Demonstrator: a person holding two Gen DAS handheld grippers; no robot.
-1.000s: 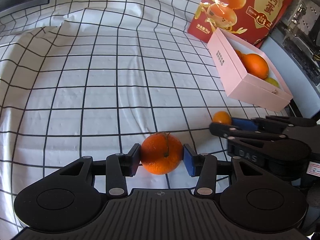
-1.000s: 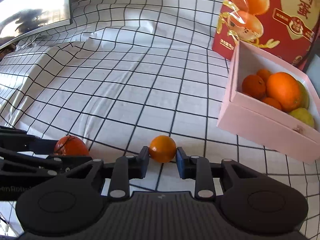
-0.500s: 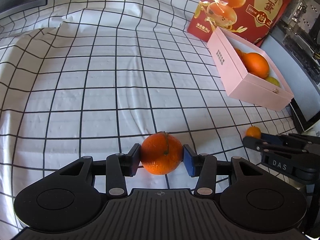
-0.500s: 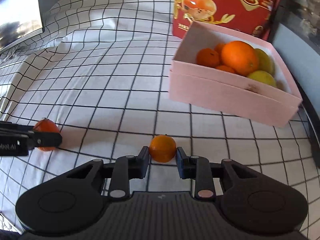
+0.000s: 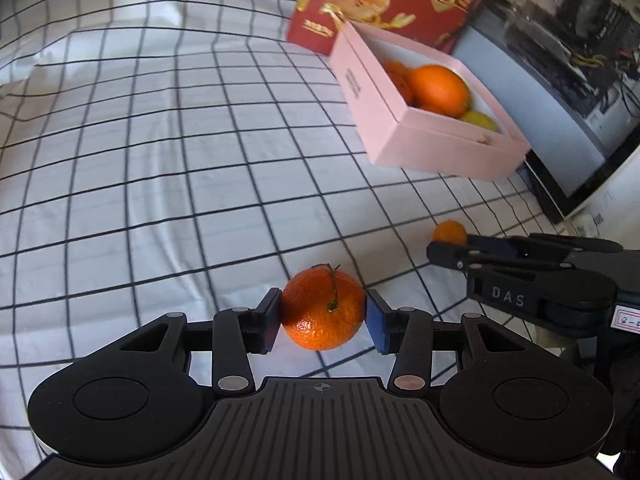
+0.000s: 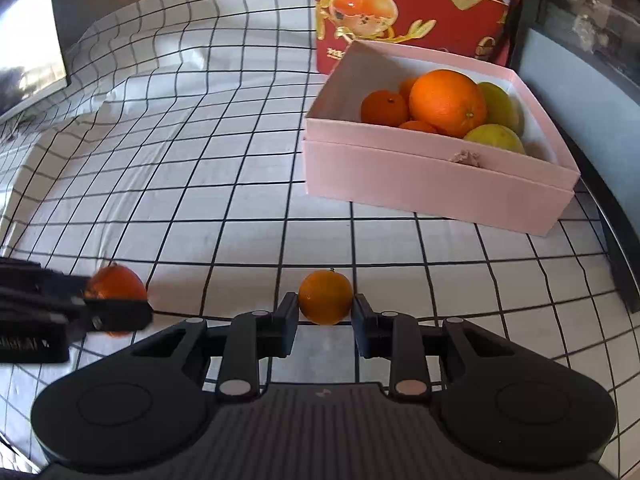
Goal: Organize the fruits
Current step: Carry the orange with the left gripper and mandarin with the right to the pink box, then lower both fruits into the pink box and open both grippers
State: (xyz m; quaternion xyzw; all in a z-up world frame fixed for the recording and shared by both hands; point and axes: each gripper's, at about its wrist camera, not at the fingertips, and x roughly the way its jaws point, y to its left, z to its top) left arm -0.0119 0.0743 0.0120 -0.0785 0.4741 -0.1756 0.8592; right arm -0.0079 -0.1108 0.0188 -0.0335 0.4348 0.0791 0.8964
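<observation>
Tangerines ride in both claws: left gripper [image 5: 322, 314] clamps the stemmed tangerine [image 5: 323, 307], right gripper [image 6: 325, 309] pinches a smaller tangerine [image 6: 325, 297]. Both likely head for the pink box [image 6: 436, 184], already holding fruit.

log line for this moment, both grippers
left gripper: shut on mandarin | right gripper: shut on small orange | pink box: holds fruit

A white cloth [image 6: 224, 184] with a black grid is covering the counter, wrinkling and rising at the far left. A red carton [image 6: 416, 8] is standing at the far side. A dark screen [image 5: 560, 92] is leaning along the right edge, and another screen [image 6: 28, 40] is glowing at far left. Daylight is falling across the cloth.
</observation>
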